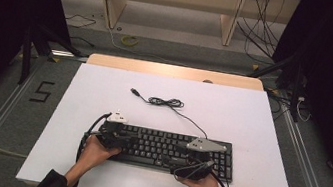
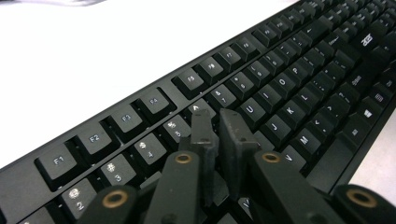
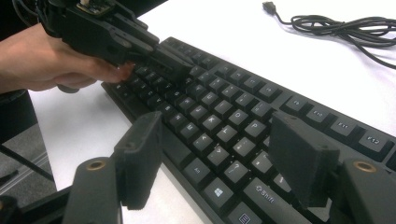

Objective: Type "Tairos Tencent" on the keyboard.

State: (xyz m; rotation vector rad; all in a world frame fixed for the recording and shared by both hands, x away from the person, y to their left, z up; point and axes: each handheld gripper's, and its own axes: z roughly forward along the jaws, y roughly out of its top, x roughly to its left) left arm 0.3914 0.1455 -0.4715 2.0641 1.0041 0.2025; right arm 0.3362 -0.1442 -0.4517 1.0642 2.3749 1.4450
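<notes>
A black keyboard (image 1: 173, 151) lay flat near the front edge of the white table (image 1: 250, 127), its cable (image 1: 168, 103) trailing in a loose coil toward the far side with the plug lying free, not connected to anything. The left tool (image 2: 219, 122) hovered over the left half of the keyboard, its jaws drawn nearly together with only a slim gap and nothing between them, tips poised just above the number and upper letter rows as if to press a key. The right tool (image 3: 219, 154) stood with jaws spread wide above the right part of the letter block, gripping nothing. Judging from this, the key-pressing work seemed barely under way; whether any key was actually depressed could not be told.
</notes>
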